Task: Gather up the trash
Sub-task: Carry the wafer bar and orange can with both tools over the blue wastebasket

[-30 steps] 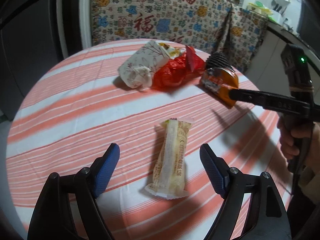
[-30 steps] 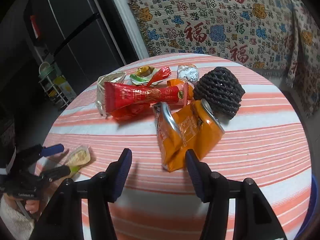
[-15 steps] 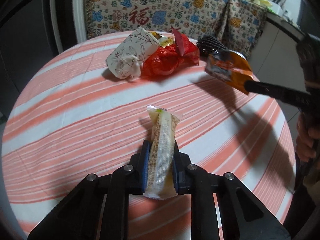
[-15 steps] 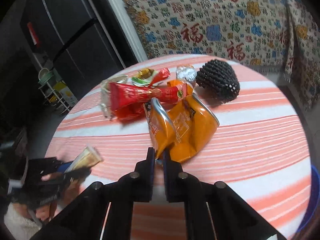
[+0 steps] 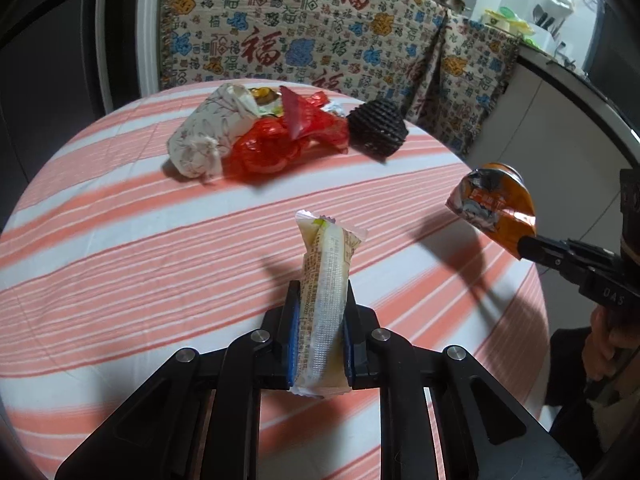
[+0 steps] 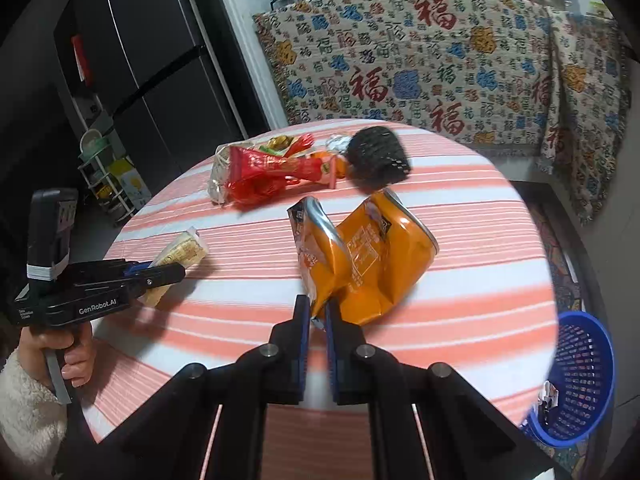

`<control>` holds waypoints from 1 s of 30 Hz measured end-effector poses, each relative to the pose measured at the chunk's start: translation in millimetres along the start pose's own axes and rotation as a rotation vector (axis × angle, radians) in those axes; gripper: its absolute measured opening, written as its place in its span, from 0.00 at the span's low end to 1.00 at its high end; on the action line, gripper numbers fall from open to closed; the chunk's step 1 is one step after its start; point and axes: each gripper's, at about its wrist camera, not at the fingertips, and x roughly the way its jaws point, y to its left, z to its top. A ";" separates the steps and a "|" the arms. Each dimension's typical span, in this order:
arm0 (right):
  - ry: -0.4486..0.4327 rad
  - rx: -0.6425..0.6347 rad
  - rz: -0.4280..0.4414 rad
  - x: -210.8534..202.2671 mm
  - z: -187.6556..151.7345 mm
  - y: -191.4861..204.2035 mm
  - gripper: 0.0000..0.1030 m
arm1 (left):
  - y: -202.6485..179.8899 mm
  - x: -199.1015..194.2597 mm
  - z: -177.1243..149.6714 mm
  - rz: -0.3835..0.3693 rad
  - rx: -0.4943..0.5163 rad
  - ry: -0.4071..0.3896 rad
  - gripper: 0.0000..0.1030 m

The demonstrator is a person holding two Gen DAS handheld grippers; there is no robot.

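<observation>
Left gripper (image 5: 319, 336): fingers clamped on a pale wrapper (image 5: 326, 300) raised above the counter (image 5: 120, 248). Right gripper (image 6: 316, 344): fingers pinching an orange bag (image 6: 364, 256). Blue basket (image 6: 576, 380), to their lower right, holds a scrap.

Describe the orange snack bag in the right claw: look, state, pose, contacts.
The crumpled orange foil snack bag is glossy, with a silvery lining showing at its torn-open top, and printed text and graphics on its sides. It is empty-looking and creased. The right claw pinches its lower corner between blue pads, holding it lifted above the striped tablecloth. Nothing else touches it.
</observation>
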 end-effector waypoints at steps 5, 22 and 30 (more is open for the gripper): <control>-0.007 0.017 -0.015 -17.0 -4.2 -19.0 0.08 | -27.9 0.9 3.2 -0.025 0.017 -0.007 0.15; -0.069 0.123 -0.105 -71.8 -12.2 -96.0 0.08 | -146.5 29.6 37.4 -0.143 0.129 0.012 0.15; -0.106 0.180 -0.192 -114.3 -10.9 -151.7 0.08 | -214.2 40.6 56.4 -0.228 0.196 0.006 0.15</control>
